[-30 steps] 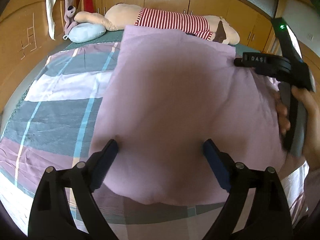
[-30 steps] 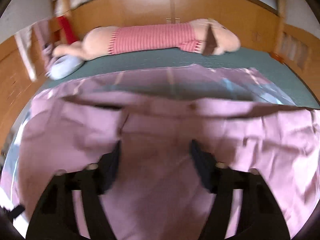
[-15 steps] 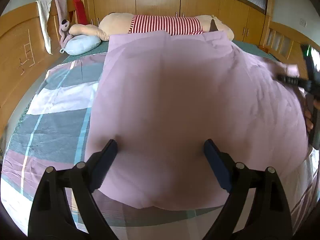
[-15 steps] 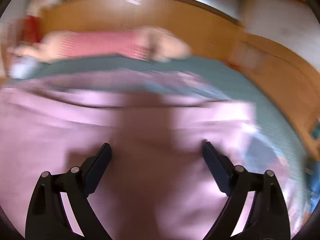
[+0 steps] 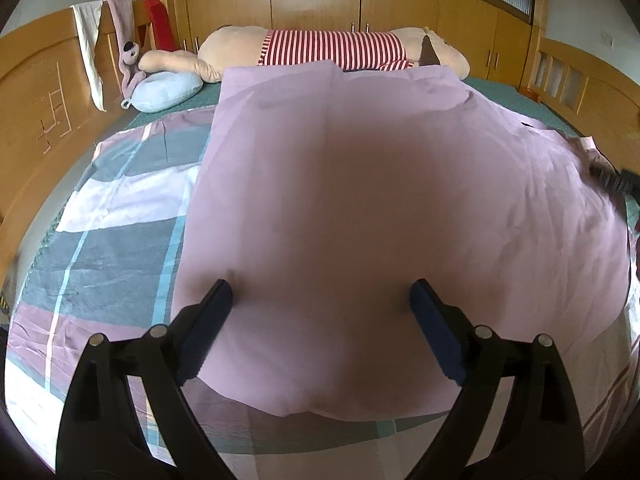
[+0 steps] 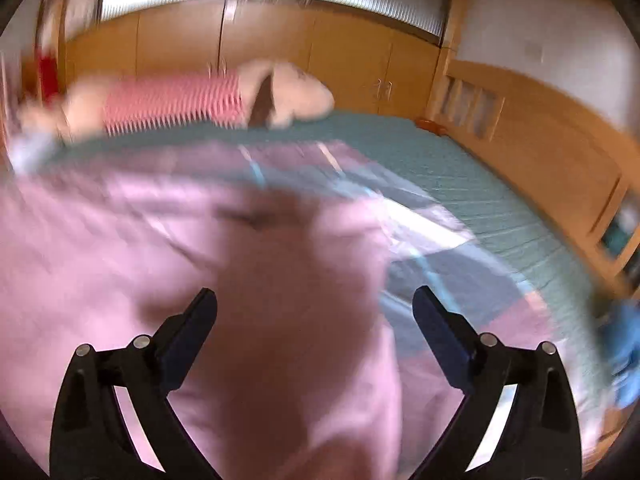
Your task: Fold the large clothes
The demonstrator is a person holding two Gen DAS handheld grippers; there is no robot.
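One big risk first: the pink garment [image 5: 380, 208] lies spread across the checked bedsheet [image 5: 112, 220], its far edge right up against the striped plush toy [image 5: 332, 50], and a careless drag could bunch the whole sheet with it. Next down, the right gripper [image 6: 316, 312], jaws opening wide with cloth beneath but nothing pinched, sits at the garment's right edge; the view is blurred, so a grab here may catch one layer only. Smaller still, the left gripper [image 5: 320, 304] hangs spread wide over the near hem, gripping nothing, and an uneven bite there would skew the fold line.
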